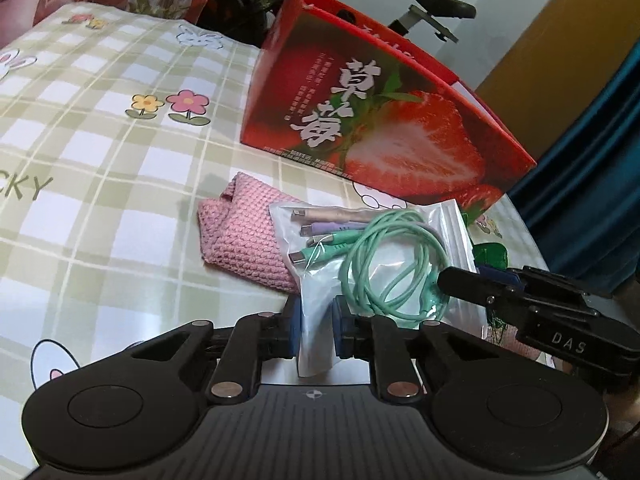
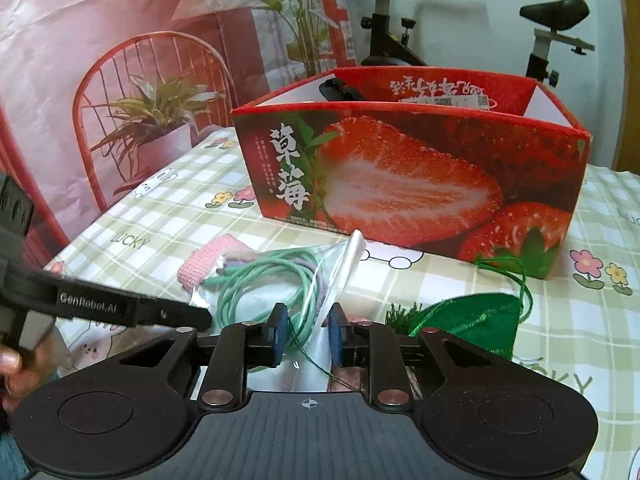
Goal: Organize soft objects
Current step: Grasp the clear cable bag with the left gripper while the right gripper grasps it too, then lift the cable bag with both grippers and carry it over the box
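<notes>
A clear zip bag [image 1: 380,256] holding mint, purple and beige cables lies on the checked tablecloth, partly over a pink knitted cloth [image 1: 244,232]. My left gripper [image 1: 318,328] is shut on the bag's near corner, the plastic pinched between its blue pads. My right gripper [image 2: 307,336] is shut on the opposite side of the bag [image 2: 280,280], which stands up between its pads; it shows from the side in the left wrist view as the right gripper [image 1: 444,280]. The left gripper [image 2: 204,316] reaches in from the left. The pink cloth [image 2: 212,256] peeks out behind the bag. A green drawstring pouch [image 2: 472,320] lies to the right.
A red strawberry-print box [image 2: 400,184], open on top with items inside, stands just behind the bag; the same box [image 1: 360,120] fills the upper right of the left view. An exercise bike [image 2: 552,40] stands beyond the table. A hand [image 2: 12,364] holds the left gripper.
</notes>
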